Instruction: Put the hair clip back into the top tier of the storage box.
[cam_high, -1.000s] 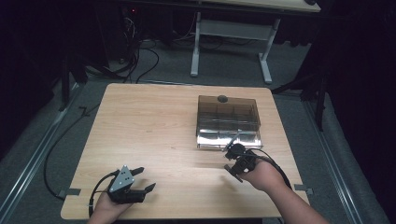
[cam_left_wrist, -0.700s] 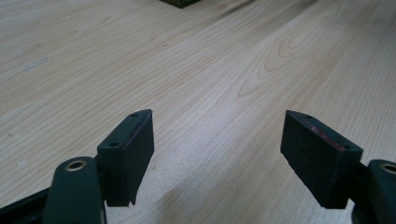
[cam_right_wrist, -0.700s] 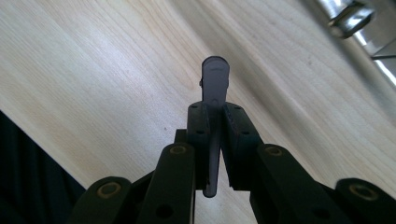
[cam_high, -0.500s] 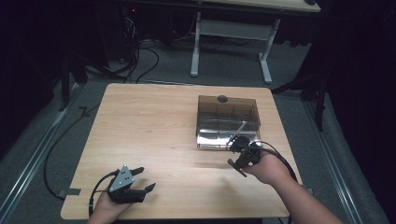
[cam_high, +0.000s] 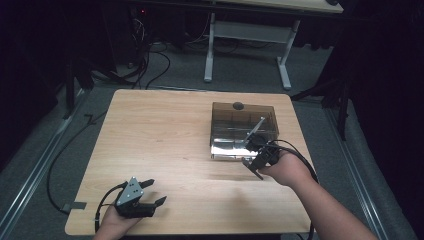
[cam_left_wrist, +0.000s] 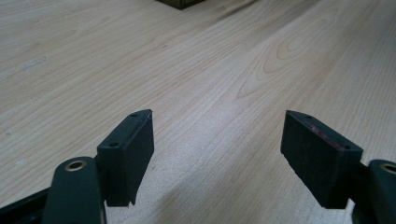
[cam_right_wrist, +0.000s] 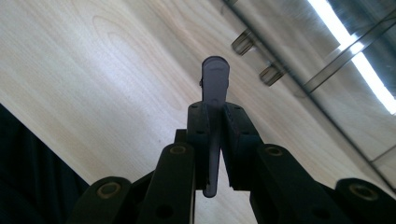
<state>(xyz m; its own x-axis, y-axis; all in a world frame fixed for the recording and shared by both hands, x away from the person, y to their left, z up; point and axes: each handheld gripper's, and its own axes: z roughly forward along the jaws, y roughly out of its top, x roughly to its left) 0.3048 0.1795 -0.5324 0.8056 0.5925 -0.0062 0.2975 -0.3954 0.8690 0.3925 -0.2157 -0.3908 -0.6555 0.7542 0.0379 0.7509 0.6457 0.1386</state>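
A thin translucent strip (cam_right_wrist: 214, 98) is clamped edge-on between the closed jaws of the right gripper (cam_high: 257, 159), which is held at the near edge of the smoky transparent box (cam_high: 243, 129) on the wooden table (cam_high: 165, 140). The left gripper (cam_high: 150, 195) is kept with its jaws wide apart and nothing between them, well away near the front edge. Because so little of the strip is pinched, it could twist or slip out if it is knocked against the box wall.

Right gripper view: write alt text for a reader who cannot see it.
The right gripper has its two black jaws shut on a thin grey flat-handled tool that pokes past them. Beyond lies the light wooden table, with a clear plastic box at upper right.
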